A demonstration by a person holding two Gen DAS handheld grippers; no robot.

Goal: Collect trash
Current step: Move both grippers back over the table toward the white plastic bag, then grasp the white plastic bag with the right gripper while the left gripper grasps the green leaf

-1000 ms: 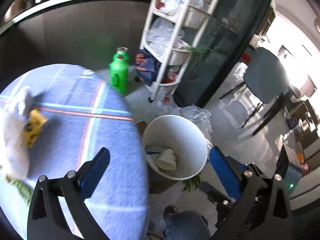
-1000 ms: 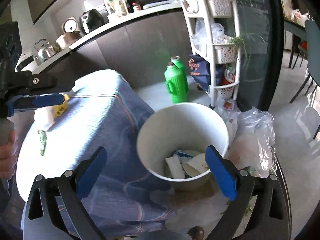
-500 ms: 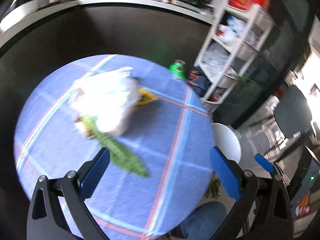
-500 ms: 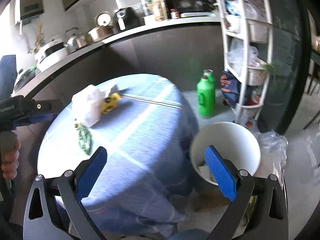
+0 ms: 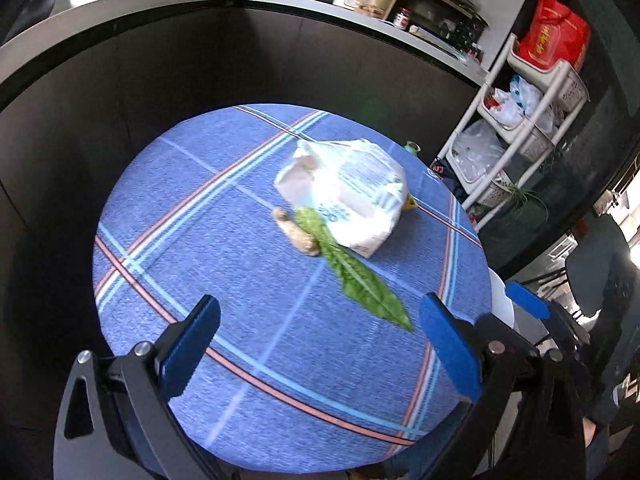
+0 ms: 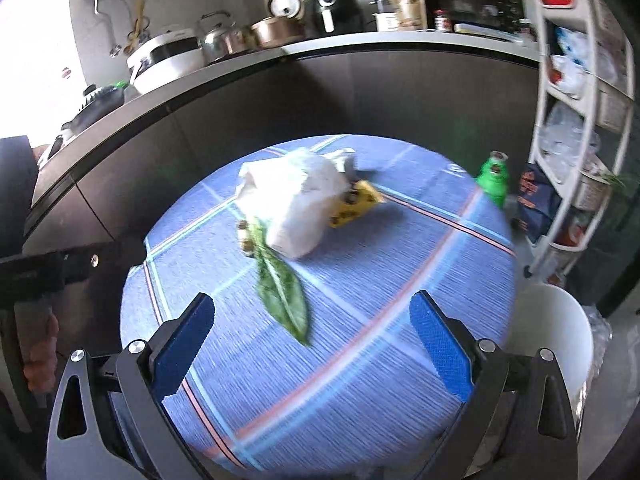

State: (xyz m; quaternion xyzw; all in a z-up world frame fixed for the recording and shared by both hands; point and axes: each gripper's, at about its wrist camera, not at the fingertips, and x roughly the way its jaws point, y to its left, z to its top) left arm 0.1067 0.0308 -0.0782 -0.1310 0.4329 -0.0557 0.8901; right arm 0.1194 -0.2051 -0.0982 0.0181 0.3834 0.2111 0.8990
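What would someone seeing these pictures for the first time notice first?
Probably the round table's blue plaid tablecloth, which fills both views. Near its middle lies a crumpled white plastic bag, with a long green leaf stretching from it toward the cameras and a yellow wrapper poking out on its far side. The left gripper and right gripper both hang open and empty over the near edge, and a white trash bin stands beside the table.

ahead of the claws a round table [image 5: 224,264] in blue striped cloth carried a white bag [image 5: 352,196], a green leaf [image 5: 352,272], a ginger root [image 5: 296,232] and a yellow wrapper [image 6: 354,202].
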